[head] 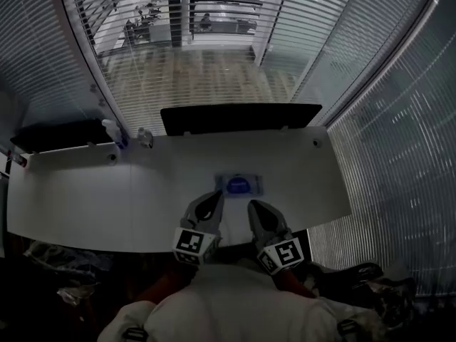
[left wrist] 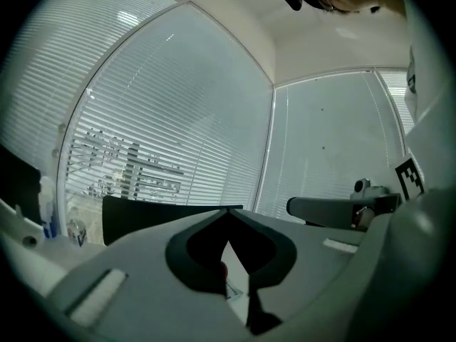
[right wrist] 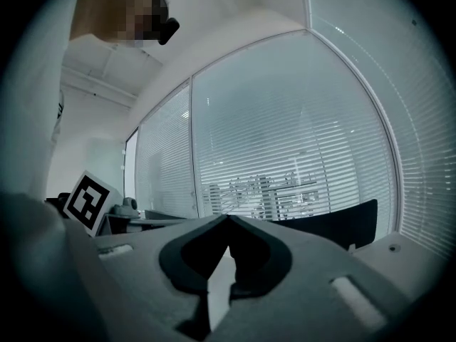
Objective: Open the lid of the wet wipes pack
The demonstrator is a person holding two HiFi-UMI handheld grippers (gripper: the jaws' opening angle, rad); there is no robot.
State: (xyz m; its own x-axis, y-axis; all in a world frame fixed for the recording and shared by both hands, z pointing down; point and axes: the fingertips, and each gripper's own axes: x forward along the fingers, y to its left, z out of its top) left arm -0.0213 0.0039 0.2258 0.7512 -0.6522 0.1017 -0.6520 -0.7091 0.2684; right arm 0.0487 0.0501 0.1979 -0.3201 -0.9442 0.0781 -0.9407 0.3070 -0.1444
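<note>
Wet wipes pack (head: 239,184) lies on counter (head: 85,191) just ahead, long axis crosswise. Left hand-held gripper (head: 211,199) and right hand-held gripper (head: 255,208) are both closed, empty, about equally near.

Worktop (head: 71,198) bare left of left tongs (head: 213,198) and right of right tongs (head: 254,206); wipes pack (head: 239,184) just ahead; bottles (head: 114,131) far left, well apart

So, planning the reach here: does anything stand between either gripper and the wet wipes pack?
Nothing visible does. The wet wipes pack lies on the white table just beyond the left gripper and the right gripper, both with jaws together. The small bottles stand well off, at the far left edge.
</note>
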